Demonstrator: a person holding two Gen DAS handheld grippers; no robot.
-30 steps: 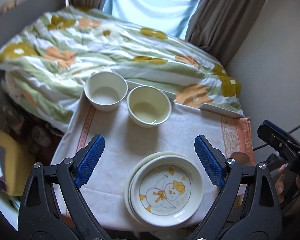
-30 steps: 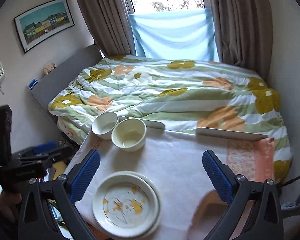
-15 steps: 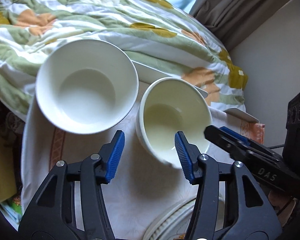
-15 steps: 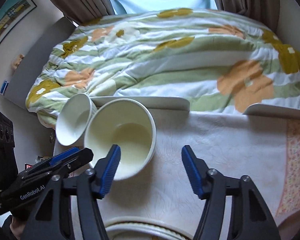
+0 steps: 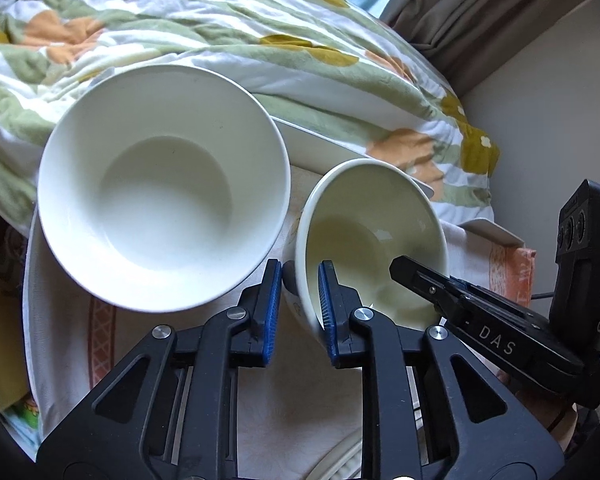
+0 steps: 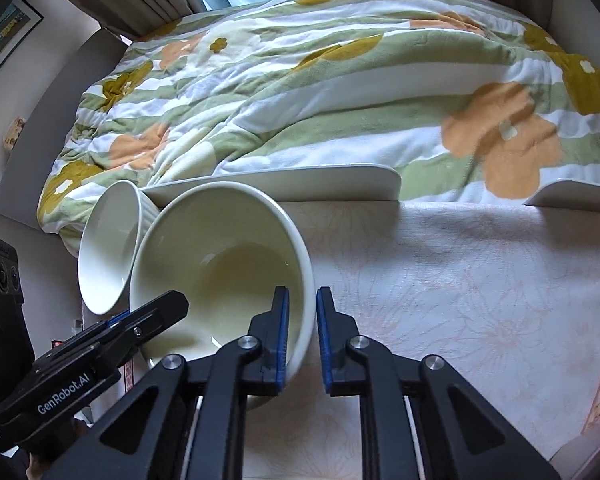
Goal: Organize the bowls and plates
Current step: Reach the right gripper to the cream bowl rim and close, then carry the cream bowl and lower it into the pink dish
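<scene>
Left tongs [image 5: 299,300]: clamped on the near-left rim of the cream bowl [image 5: 364,240], one blue pad outside the wall and one inside. Right tongs [image 6: 302,320]: clamped on the near-right rim of the same bowl [image 6: 220,264], again with one pad on each side of the wall. Both grips therefore sit on the one bowl, at opposite sides of its rim.

In the left wrist view the right tongs [image 5: 420,280] reach in from the right, with their black tip over the bowl's near edge. In the right wrist view the left tongs [image 6: 156,312] enter from the lower left in the same way.

The cream bowl is tilted in both views; whether its base touches the worktop [image 6: 460,300] cannot be told (the tongs hide the underside).

White bowl [image 5: 160,208]: just left of the cream bowl, upright on the cloth [image 5: 64,320], which covers the worktop. In the right wrist view the white bowl [image 6: 108,248] shows behind and left of the cream bowl, the two rims close together or touching.

A plate rim [image 5: 336,456] shows at the bottom edge of the left wrist view, between the tong arms.

Beyond the worktop's far edge lies a bed with a flowered quilt [image 6: 320,92]. Curtains [image 5: 480,12] hang behind it.
</scene>
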